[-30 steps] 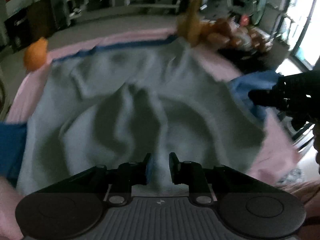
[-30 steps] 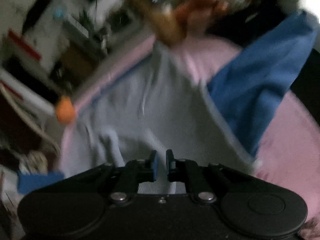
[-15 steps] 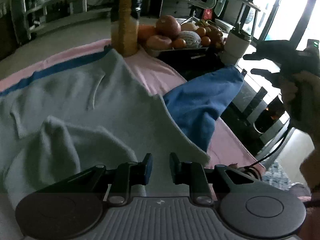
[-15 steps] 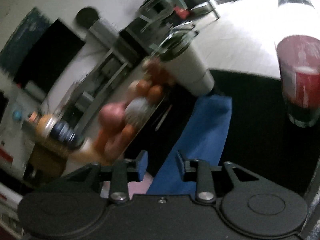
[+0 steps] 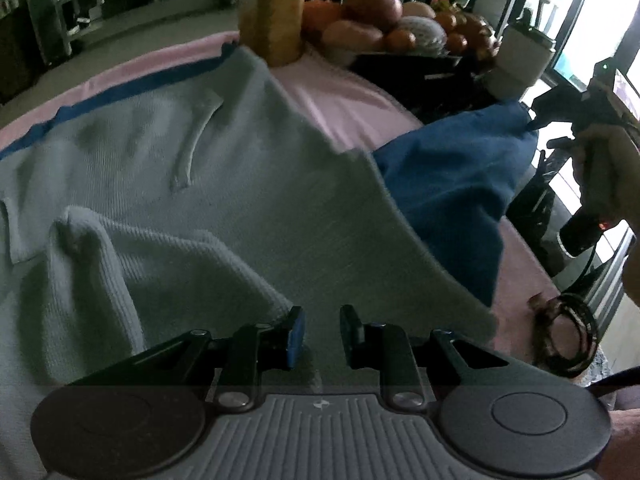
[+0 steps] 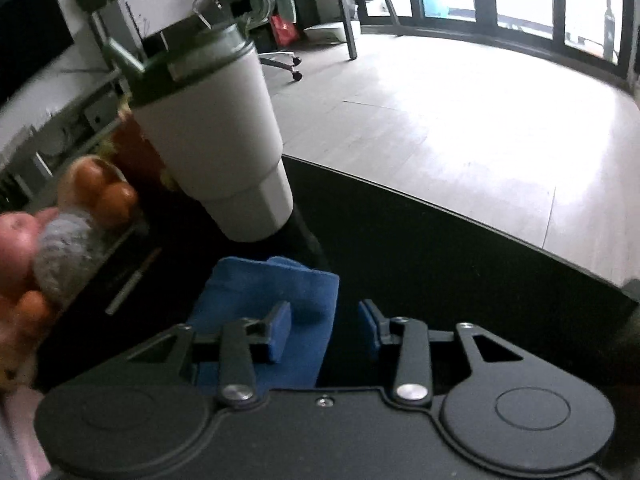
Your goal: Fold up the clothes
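Grey garment [image 5: 224,168], hem toward left claw [image 5: 320,336]

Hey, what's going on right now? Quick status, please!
Left gripper open over grey sweater. Right gripper open at blue sleeve end. White tumbler and fruit close by.

A home living room: fruit bowl [image 5: 384,28], tumbler [image 6: 208,136], office chair [image 6: 260,12], wall-mounted TV [image 6: 28,40]

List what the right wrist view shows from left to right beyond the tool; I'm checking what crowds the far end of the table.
Fruit pile → blue cloth below the white tumbler → bare black tabletop.
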